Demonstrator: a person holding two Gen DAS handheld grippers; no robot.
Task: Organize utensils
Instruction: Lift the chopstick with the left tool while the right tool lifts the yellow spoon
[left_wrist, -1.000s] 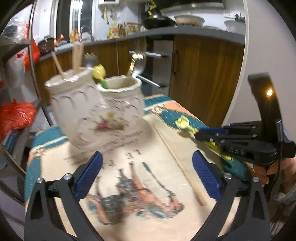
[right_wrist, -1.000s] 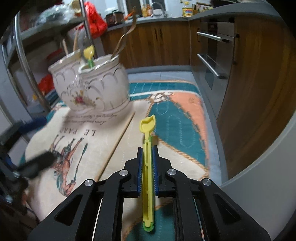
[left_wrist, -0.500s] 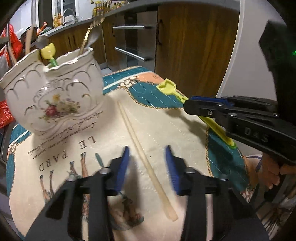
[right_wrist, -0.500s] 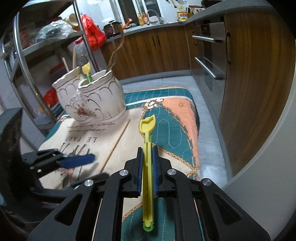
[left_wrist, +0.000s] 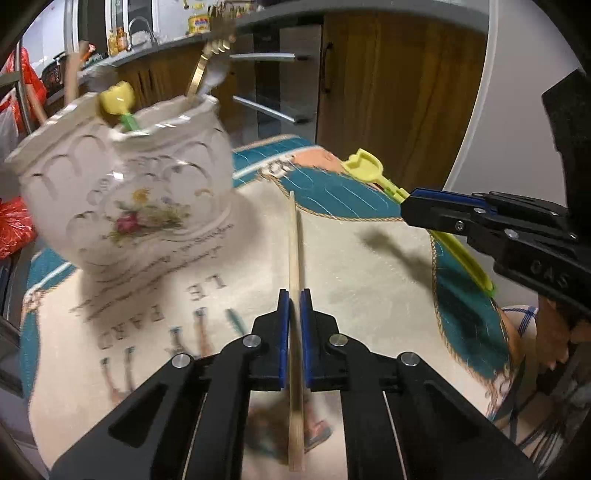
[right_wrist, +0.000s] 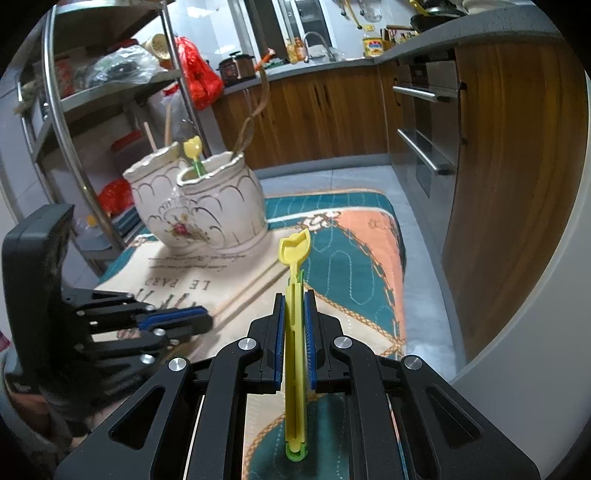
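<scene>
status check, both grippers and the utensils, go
Left gripper just closed on the pale wooden chopstick. Right gripper shut on the yellow plastic tulip-tipped utensil. White ceramic flowered holder ahead, path unobstructed.

Left gripper (left_wrist: 294, 314), right gripper (right_wrist: 294, 314): black frames, silver screws, blue-padded jaws.

chopstick (left_wrist: 294, 254) near end blurred, fork (left_wrist: 218, 48) smeared

white floral-painted jars (left_wrist: 122, 184), yellow-green plastic utensil (right_wrist: 294, 332), teal-and-peach patterned cloth (right_wrist: 362, 266).
</scene>
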